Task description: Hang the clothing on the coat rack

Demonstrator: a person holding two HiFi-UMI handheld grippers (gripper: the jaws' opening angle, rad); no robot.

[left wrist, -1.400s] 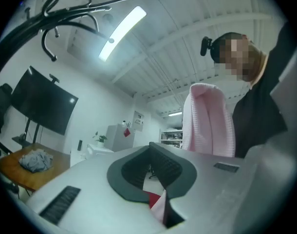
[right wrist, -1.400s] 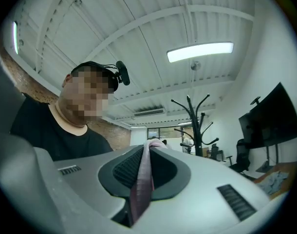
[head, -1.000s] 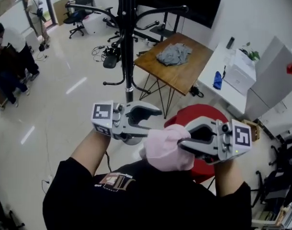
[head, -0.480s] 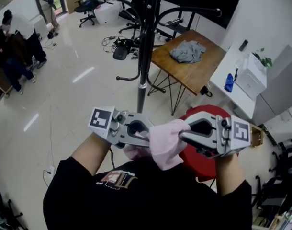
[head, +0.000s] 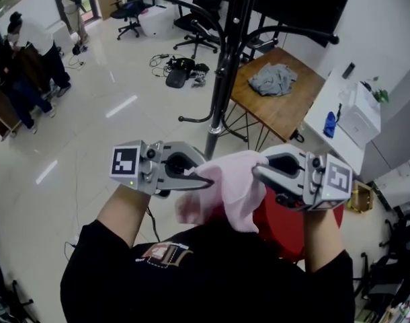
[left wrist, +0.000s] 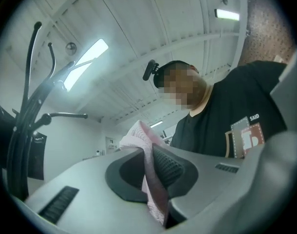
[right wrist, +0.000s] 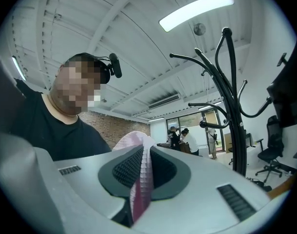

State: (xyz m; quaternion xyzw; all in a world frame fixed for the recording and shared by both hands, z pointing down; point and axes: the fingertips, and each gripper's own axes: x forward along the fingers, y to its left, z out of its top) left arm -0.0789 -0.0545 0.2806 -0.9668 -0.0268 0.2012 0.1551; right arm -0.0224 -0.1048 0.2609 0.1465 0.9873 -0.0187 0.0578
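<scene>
1. "SAID", in small white letters, stands at the top of the chest print (left wrist: 246,138) on the black shirt (left wrist: 221,106), seen in the left gripper view.
2. In the head view the same print is too small to read.

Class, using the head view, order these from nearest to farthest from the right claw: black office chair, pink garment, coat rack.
1. pink garment, clamped in the right claw.
2. coat rack, standing just ahead.
3. black office chair, far back left.

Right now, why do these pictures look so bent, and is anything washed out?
Head view: the wide lens tilts the coat rack; glare streaks the glossy floor. Left gripper view: round fisheye, black corners, ceiling light blown out. Right gripper view: same black rim, bright ceiling lamp.
</scene>
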